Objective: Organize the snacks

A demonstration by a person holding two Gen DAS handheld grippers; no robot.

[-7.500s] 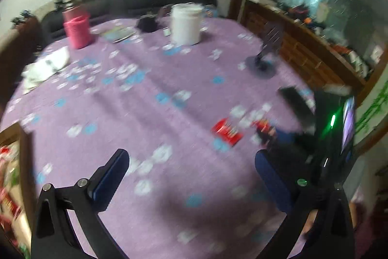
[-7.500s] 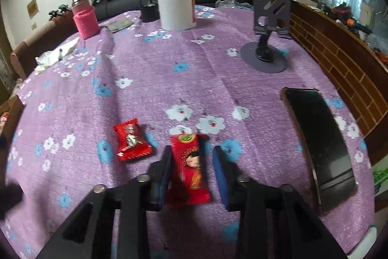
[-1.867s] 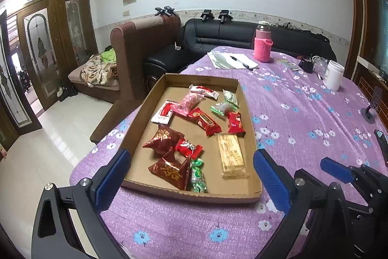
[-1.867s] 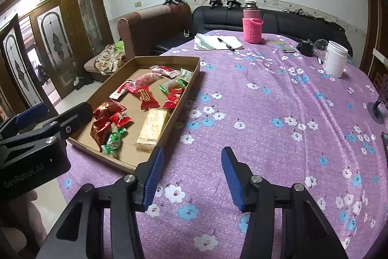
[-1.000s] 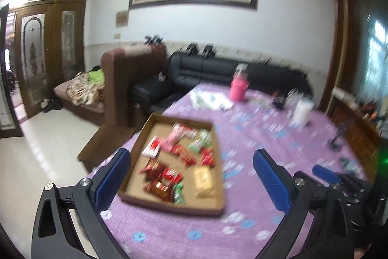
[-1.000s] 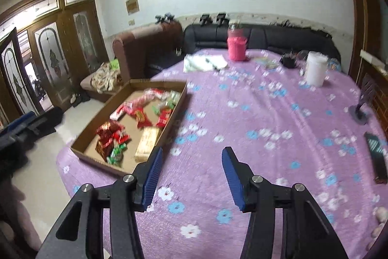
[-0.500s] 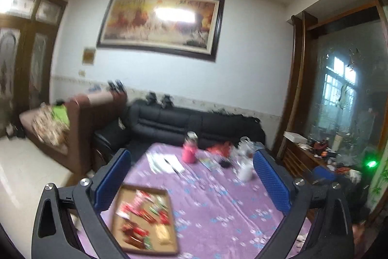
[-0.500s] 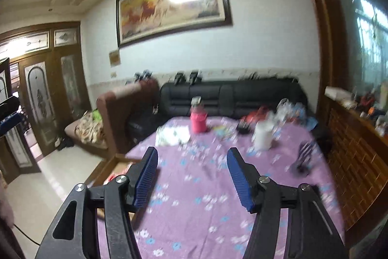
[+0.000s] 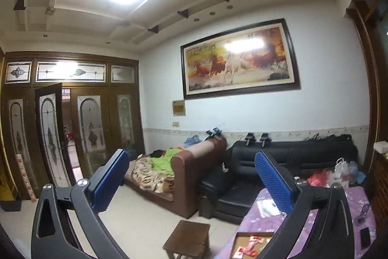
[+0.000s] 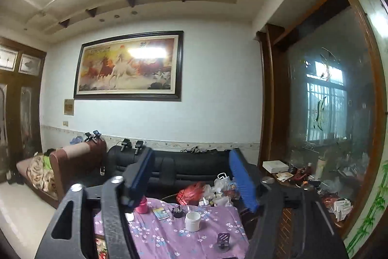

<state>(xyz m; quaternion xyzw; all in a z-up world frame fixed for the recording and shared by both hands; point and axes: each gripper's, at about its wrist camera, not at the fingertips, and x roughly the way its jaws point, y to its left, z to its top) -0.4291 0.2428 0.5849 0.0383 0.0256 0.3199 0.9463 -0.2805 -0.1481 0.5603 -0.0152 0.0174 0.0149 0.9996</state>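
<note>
Both grippers are raised high and tilted up toward the far wall. My left gripper (image 9: 191, 179) is open and empty. Far below it, at the bottom edge, lies the cardboard tray (image 9: 252, 245) with red snack packets (image 9: 249, 243) on the purple flowered table (image 9: 308, 222). My right gripper (image 10: 191, 176) is open and empty, high above the same table (image 10: 169, 232). A sliver of the tray with snacks (image 10: 100, 249) shows at the bottom left behind its left finger.
On the table stand a white jar (image 10: 192, 221), a pink bottle (image 10: 141, 206), a phone stand (image 10: 223, 240) and a black phone (image 9: 365, 237). A brown stool (image 9: 188, 240) stands on the floor. A brown sofa (image 9: 174, 176) and black sofa (image 10: 189, 169) line the wall.
Both grippers have risen far above the table and tilted up; the tray and table have shrunk to the bottom of both views. Both stay open and empty.
</note>
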